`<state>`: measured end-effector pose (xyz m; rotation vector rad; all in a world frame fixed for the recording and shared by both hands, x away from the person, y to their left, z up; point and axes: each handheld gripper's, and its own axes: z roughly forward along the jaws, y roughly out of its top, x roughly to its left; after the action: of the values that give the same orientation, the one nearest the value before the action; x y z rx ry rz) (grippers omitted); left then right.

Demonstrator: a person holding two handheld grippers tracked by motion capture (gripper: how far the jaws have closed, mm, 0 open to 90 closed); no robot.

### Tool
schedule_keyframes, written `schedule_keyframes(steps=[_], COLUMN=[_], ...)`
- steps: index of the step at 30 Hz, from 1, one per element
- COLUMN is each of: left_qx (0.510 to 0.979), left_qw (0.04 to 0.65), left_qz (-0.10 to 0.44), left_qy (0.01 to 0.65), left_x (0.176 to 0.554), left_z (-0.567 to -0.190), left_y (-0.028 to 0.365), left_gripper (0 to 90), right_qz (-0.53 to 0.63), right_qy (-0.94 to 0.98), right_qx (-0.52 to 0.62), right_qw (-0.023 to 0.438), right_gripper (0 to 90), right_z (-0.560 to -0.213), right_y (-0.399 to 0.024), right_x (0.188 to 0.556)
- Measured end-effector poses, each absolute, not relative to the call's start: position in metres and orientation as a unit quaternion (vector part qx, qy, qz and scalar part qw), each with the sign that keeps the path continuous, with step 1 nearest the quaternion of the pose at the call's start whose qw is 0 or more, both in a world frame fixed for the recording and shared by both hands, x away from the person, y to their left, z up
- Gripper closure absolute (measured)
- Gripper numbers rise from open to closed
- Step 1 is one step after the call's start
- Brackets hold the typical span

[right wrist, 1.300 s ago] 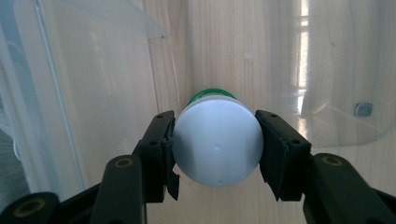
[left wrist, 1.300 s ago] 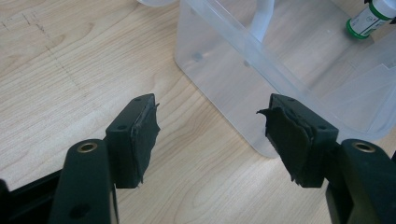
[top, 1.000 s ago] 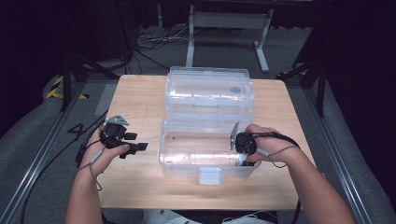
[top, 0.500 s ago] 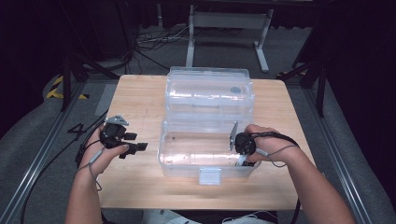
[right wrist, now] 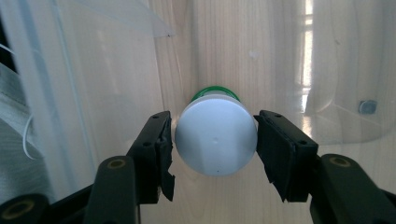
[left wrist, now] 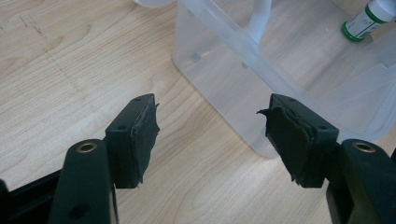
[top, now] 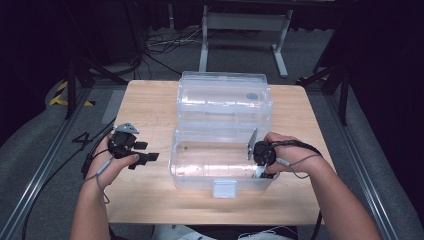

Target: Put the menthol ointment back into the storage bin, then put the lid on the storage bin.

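White bottle [right wrist: 215,139] w/ green band sits inside clear plastic box [top: 200,165], at box's right end, near surface [top: 150,200] front edge. It's between right hand-held gripper [right wrist: 215,140] pads; jaws just opened, small gaps either side. Left hand-held gripper [left wrist: 210,135] open, nothing held, by box's left.

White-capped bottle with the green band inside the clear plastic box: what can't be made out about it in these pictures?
- White-capped bottle, right gripper view: its body and label are hidden behind its own cap.
- Left gripper view: the bottle is cut off by the top edge.
- High view: the person's right hand and right gripper cover it inside the clear plastic box.
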<state>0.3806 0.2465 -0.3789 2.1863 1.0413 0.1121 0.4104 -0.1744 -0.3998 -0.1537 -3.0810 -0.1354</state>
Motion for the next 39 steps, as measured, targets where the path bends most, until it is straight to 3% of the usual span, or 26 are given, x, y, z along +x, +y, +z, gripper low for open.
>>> schedule_keyframes(steps=[25, 39], left_qx=[0.859, 0.874], left_qw=[0.358, 0.365], left_qz=[0.031, 0.010], left_qy=[0.364, 0.320], left_x=[0.378, 0.368], left_z=[-0.372, -0.371], left_y=[0.221, 0.200], left_gripper=[34.5, 34.5], right_qz=[-0.203, -0.309], right_qy=[-0.974, -0.930], right_qx=[-0.102, -0.193], right_qw=[0.001, -0.043], right_gripper=[49.0, 52.1], right_z=[-0.343, -0.314], right_y=[-0.209, -0.215], right_x=[0.411, 0.423])
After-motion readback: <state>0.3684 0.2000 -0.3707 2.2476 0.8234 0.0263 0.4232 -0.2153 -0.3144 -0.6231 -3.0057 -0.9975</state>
